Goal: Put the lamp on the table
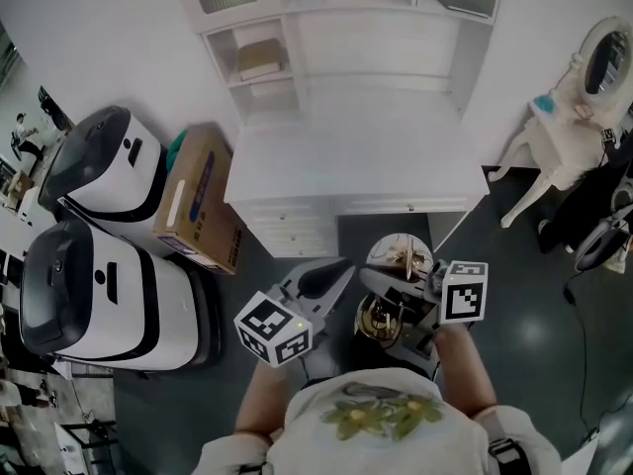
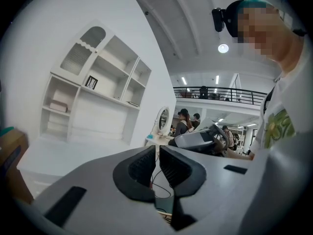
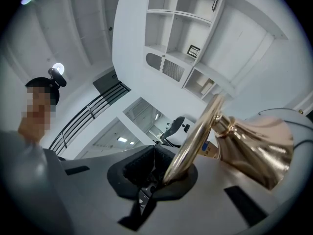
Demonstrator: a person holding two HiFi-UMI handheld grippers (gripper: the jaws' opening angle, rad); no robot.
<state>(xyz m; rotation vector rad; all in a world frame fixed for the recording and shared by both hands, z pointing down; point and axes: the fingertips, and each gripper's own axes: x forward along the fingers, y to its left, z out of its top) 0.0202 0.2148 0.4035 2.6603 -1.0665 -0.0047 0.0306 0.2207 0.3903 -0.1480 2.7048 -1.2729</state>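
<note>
While a person stood facing a white desk (image 1: 356, 161), each hand held a two-jaw claw low in front of the body. The right claw (image 1: 384, 281) was clamped on a gold lamp (image 1: 406, 261). In the right gripper view, the right claw (image 3: 155, 159) had its dark jaws closed on a curved brass rod. That rod rose up and to the right from the jaws, and the lamp (image 3: 254, 151) ended in a shiny gold bell-shaped part just right of them. The lamp was in the air, short of the desk's near edge and not touching it.

The left claw (image 1: 332, 277) sat just left of the right claw, pointing towards the desk. In the left gripper view, the left claw (image 2: 157, 154) had its ribbed jaws drawn nearly together, with only a thin slit between them and nothing in it.

Ahead of both claws, the desk top was bare, and a white shelf unit (image 1: 326, 28) rose from its back. A brown cardboard box (image 1: 203, 201) leaned against the desk, left of the left claw. Further left stood two white-and-black machines (image 1: 104, 231). Far to the right of the right claw was a small white dressing table with an oval mirror (image 1: 586, 92). The floor (image 1: 534, 295) was dark grey.
</note>
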